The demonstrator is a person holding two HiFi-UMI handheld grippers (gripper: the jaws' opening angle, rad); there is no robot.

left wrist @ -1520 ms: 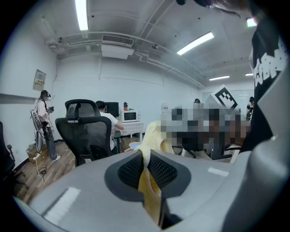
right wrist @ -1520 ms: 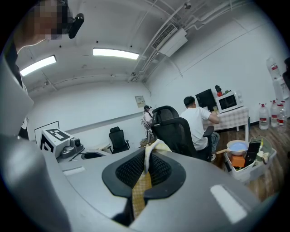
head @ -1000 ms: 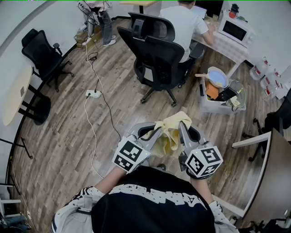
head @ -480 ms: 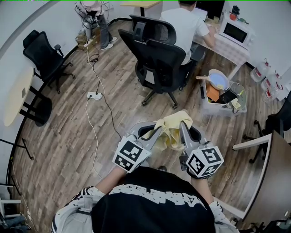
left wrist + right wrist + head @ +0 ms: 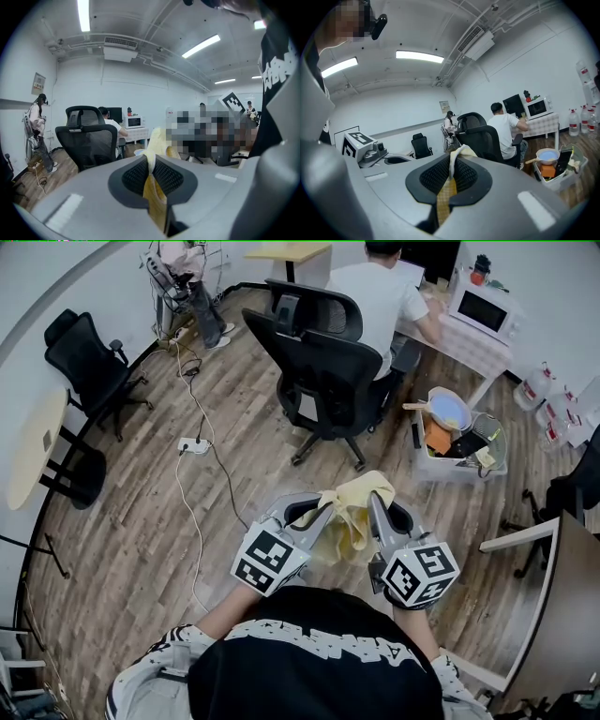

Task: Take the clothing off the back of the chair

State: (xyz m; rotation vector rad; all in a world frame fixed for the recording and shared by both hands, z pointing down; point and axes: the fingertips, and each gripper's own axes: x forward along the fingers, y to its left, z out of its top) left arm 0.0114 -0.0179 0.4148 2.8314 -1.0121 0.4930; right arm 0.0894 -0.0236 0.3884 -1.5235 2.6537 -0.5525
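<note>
Your left gripper (image 5: pixel 323 512) and right gripper (image 5: pixel 377 504) both clamped on the yellow garment (image 5: pixel 352 521), bunched between them before your chest, well apart from the black office chair (image 5: pixel 323 362) ahead, cluttered bin (image 5: pixel 439 463) right, power strip (image 5: pixel 194 444) left

landmark: chair (image 5: pixel 323 362)
clothing (image 5: pixel 352 512): before the chair, apart from it
seated person (image 5: pixel 380 287): just behind the chair
bin (image 5: pixel 439 465): right of the chair
power strip (image 5: pixel 194 444): left of the chair
microwave (image 5: pixel 487 306): behind-right of the chair, on desk (image 5: pixel 469 338)
</note>
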